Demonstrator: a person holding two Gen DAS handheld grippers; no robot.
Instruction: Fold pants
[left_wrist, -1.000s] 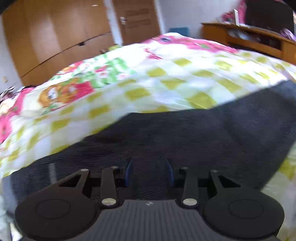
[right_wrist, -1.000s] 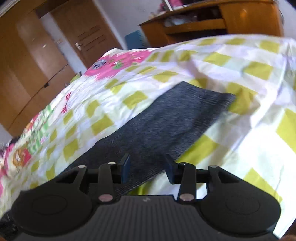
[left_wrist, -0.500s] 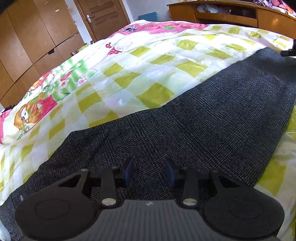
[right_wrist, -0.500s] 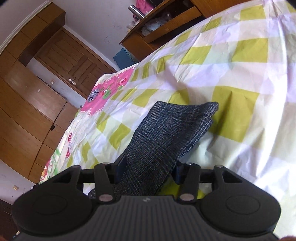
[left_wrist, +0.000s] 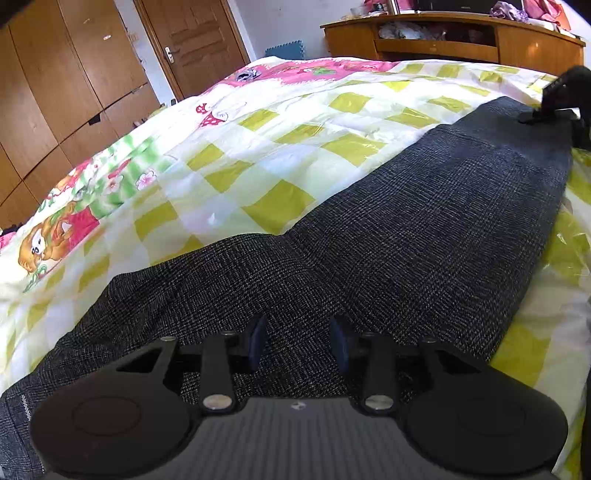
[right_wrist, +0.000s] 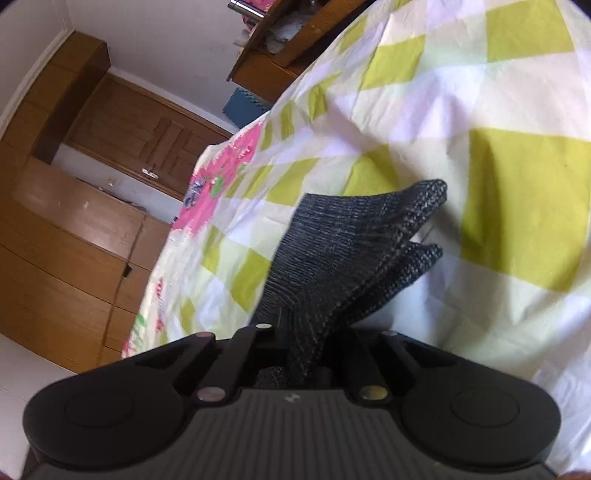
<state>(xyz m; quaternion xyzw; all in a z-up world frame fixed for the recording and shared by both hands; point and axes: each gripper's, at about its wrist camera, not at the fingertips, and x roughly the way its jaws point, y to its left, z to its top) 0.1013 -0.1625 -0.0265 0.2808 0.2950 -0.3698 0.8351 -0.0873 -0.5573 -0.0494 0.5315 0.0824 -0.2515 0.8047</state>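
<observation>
Pants (left_wrist: 424, 229) (dark nubby weave) lie flat across the checkered bedspread (left_wrist: 280, 155), left gripper (left_wrist: 297, 345) hovering unclenched, right gripper (right_wrist: 295, 350) pinching the hem.

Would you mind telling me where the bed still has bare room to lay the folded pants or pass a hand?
The checked bedspread is bare between the pants and the pink floral end toward the door. It is also open past the bunched hem in the right gripper. The near edge is crowded: pants under the left gripper.

Left claw (left_wrist: 297, 343) parted over dark pants (left_wrist: 406, 240), checked bedspread (left_wrist: 258, 147), perhaps right claw (left_wrist: 565, 99) far end
</observation>
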